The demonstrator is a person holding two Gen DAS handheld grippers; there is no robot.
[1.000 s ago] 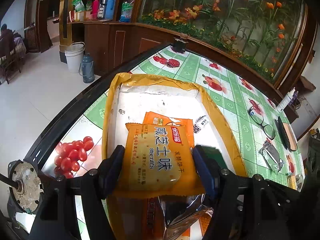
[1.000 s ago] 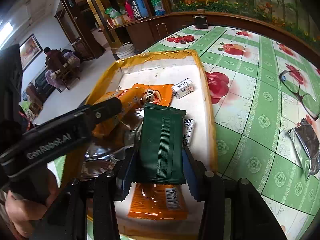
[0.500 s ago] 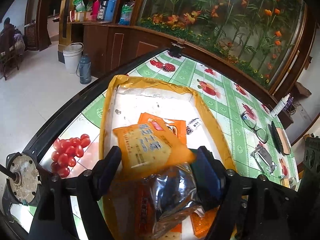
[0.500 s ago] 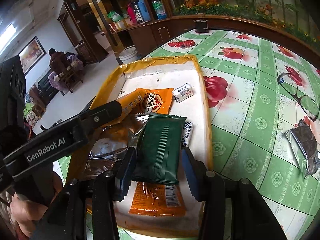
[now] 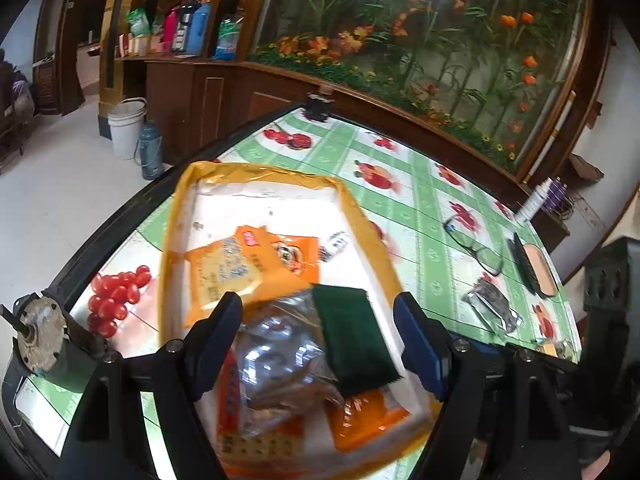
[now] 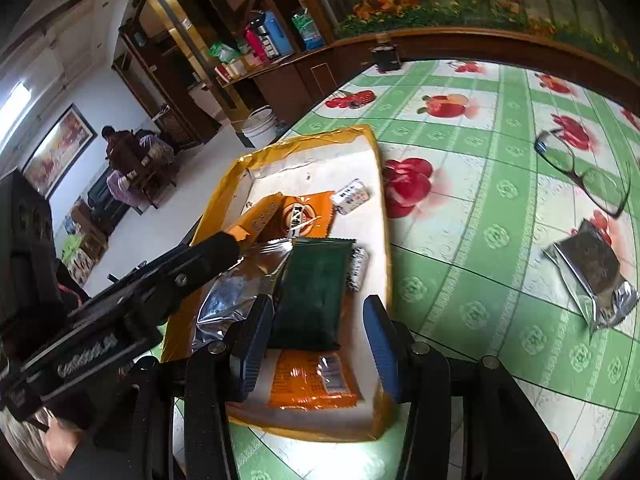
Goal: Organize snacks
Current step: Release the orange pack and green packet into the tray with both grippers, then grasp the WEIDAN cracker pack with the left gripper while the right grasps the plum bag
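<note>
Holds the left gripper tilted down over the tray, jaws wide, just been opening, pressing nothing. Holds the right gripper tilted down beside it, jaws half spread and clear of the green pack that lies in the tray below them. Counts one table, one tray. Inside: one silver bag, three orange packs, one green pack, two small white packs. Out on the table: one foil pack, one pair of glasses.
</note>
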